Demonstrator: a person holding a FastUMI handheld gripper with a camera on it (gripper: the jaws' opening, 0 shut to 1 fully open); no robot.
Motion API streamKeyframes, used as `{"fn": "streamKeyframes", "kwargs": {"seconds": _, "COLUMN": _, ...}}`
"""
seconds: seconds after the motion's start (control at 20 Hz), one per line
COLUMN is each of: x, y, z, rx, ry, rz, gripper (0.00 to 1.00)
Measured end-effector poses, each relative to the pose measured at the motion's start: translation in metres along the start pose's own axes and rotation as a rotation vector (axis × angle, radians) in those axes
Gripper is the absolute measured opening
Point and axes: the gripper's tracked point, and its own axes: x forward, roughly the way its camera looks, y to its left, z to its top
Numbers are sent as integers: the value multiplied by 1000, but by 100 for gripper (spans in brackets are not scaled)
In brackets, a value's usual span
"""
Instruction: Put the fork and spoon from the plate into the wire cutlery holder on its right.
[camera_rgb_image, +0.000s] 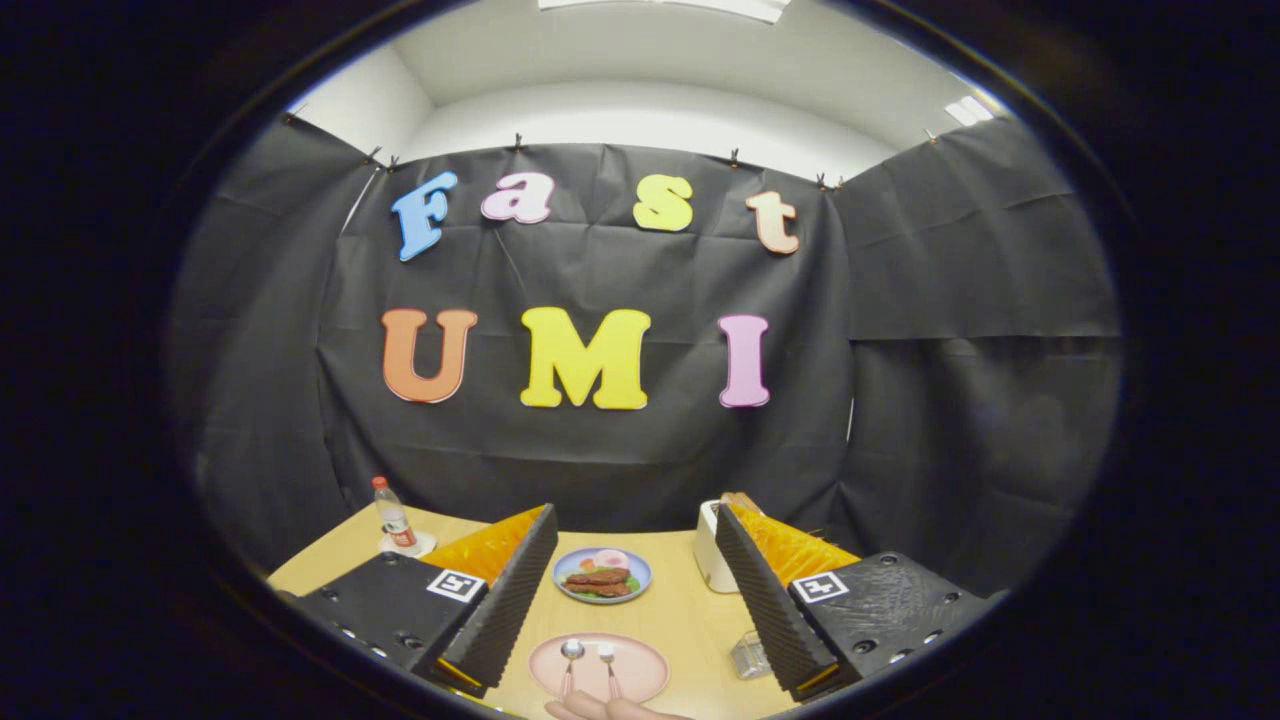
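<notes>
A pink plate (640, 672) lies on the wooden table, low between my two fingers. On it a spoon (571, 652) and a fork (606, 656) lie side by side, heads pointing away from me. To the plate's right stands the wire cutlery holder (747, 655), partly hidden behind my right finger (760, 590). My gripper (635, 520) is held above the table and stands open, with nothing between its fingers. The left finger (505, 600) hangs over the table to the plate's left.
Beyond the pink plate sits a blue plate (602, 577) with food. A small bottle (394, 516) stands at the table's far left, and a white container (709, 560) at the far right behind my right finger. A person's hand (600, 709) rests at the near edge of the pink plate.
</notes>
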Motion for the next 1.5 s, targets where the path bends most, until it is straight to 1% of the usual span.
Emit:
{"fn": "streamKeyframes", "kwargs": {"seconds": 0.1, "x": 7, "y": 0, "z": -9, "rx": 5, "ry": 8, "rz": 16, "gripper": 96}}
{"fn": "streamKeyframes", "kwargs": {"seconds": 0.2, "x": 13, "y": 4, "z": -27, "rx": 2, "ry": 24, "rz": 55, "gripper": 95}}
{"fn": "streamKeyframes", "kwargs": {"seconds": 0.3, "x": 24, "y": 5, "z": -53, "rx": -9, "ry": 75, "rz": 92, "gripper": 96}}
{"fn": "streamKeyframes", "kwargs": {"seconds": 0.35, "x": 29, "y": 8, "z": -71, "rx": -13, "ry": 109, "rz": 119, "gripper": 96}}
{"fn": "streamKeyframes", "kwargs": {"seconds": 0.4, "x": 35, "y": 8, "z": -87, "rx": -21, "ry": 131, "rz": 129, "gripper": 95}}
{"fn": "streamKeyframes", "kwargs": {"seconds": 0.5, "x": 48, "y": 3, "z": -119, "rx": -37, "ry": 183, "rz": 132, "gripper": 96}}
{"fn": "streamKeyframes", "kwargs": {"seconds": 0.65, "x": 62, "y": 4, "z": -182, "rx": -48, "ry": 294, "rz": 146, "gripper": 96}}
{"fn": "streamKeyframes", "kwargs": {"seconds": 0.85, "x": 72, "y": 5, "z": -257, "rx": -84, "ry": 427, "rz": 169, "gripper": 96}}
{"fn": "streamKeyframes", "kwargs": {"seconds": 1.1, "x": 78, "y": 14, "z": -328, "rx": -110, "ry": 590, "rz": 211, "gripper": 95}}
{"fn": "streamKeyframes", "kwargs": {"seconds": 1.3, "x": 76, "y": 22, "z": -370, "rx": -85, "ry": 727, "rz": 224, "gripper": 77}}
{"fn": "streamKeyframes", "kwargs": {"seconds": 1.4, "x": 79, "y": 26, "z": -380, "rx": -68, "ry": 769, "rz": 236, "gripper": 68}}
{"fn": "streamKeyframes", "kwargs": {"seconds": 1.5, "x": 80, "y": 26, "z": -390, "rx": -62, "ry": 812, "rz": 230, "gripper": 60}}
